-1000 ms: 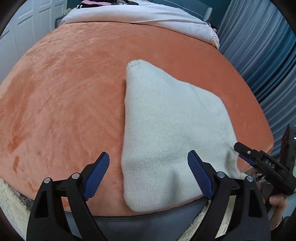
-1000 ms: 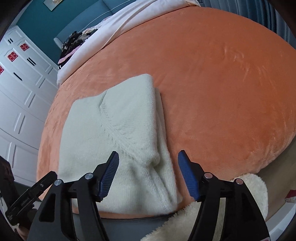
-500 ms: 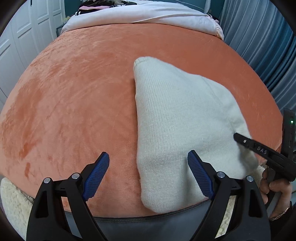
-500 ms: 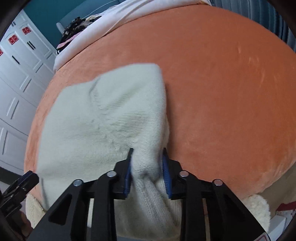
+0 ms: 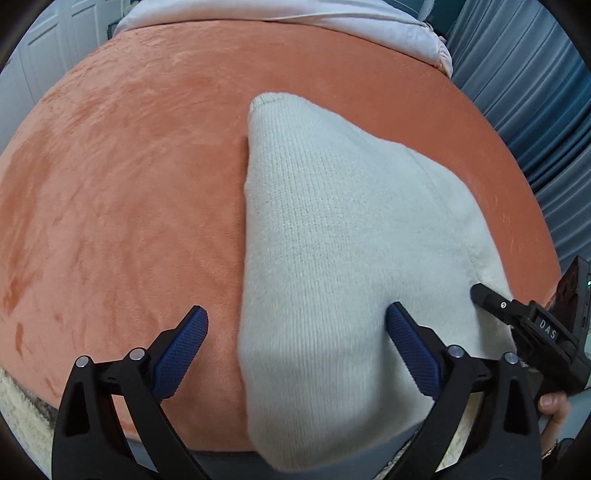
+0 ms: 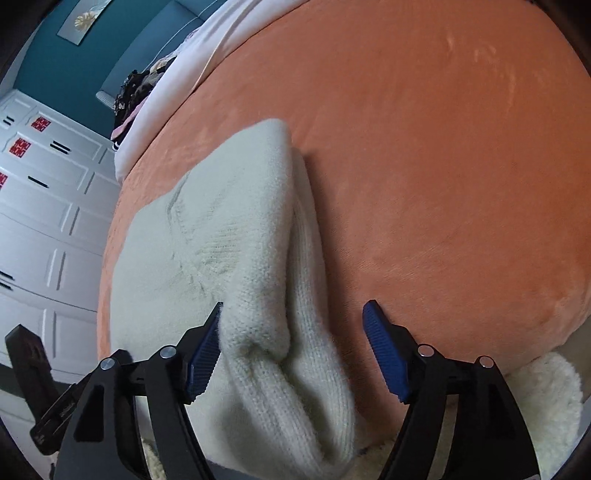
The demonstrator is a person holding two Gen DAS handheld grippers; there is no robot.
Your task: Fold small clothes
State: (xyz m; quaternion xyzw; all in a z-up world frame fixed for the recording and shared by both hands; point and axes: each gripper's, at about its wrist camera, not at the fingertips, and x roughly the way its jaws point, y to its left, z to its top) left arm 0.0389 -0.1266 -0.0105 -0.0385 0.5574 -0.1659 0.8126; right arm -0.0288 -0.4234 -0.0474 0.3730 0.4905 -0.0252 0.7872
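Observation:
A cream knit sweater point(image 5: 332, 236) lies folded on the orange plush bed cover point(image 5: 118, 192), its near end hanging over the bed's front edge. My left gripper point(image 5: 295, 343) is open, its jaws wide apart over the sweater's near left edge. In the right wrist view the sweater point(image 6: 221, 236) shows a folded sleeve layer on top. My right gripper point(image 6: 291, 347) is open with the thick folded near corner between its jaws, the left pad point(image 6: 205, 354) touching the knit. The right gripper also shows at the right edge of the left wrist view point(image 5: 532, 332).
White bedding point(image 5: 280, 14) lies across the far end of the bed. Blue curtains point(image 5: 532, 88) hang to the right. White wardrobe doors point(image 6: 40, 229) stand to the left. A cream fleece rug point(image 6: 546, 398) lies below the bed's front edge. Dark clothes point(image 6: 136, 88) are piled far back.
My right gripper, shut on the sweater's near corner half a second ago, has opened. The left gripper stayed open and moved slightly closer over the sweater.

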